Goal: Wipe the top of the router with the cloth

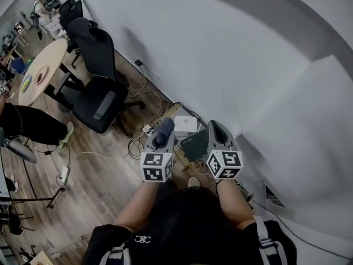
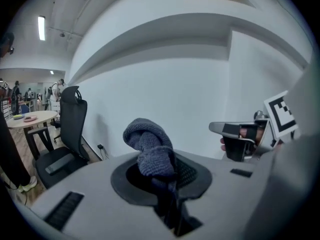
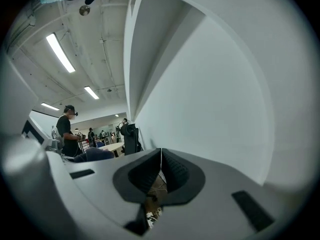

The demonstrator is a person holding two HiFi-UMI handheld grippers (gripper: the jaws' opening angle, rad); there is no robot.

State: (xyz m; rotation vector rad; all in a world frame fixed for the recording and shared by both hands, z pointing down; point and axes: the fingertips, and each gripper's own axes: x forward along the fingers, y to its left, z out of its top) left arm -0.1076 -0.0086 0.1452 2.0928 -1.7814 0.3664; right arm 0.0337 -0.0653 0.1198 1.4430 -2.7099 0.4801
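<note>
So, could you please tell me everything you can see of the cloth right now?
The cloth is dark blue-grey, knitted-looking fabric, bunched into a twisted lump. The left hand-held gripper is shut on its lower part, and the rest bulges out past the jaw tips. In the head view it is held in the air above the floor by the white wall. Only that gripper touches it.

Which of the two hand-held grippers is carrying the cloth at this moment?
The left hand-held gripper: a dark blue-grey knitted cloth is clamped between its jaws. The right hand-held gripper has its jaws closed together with nothing between them.
</note>
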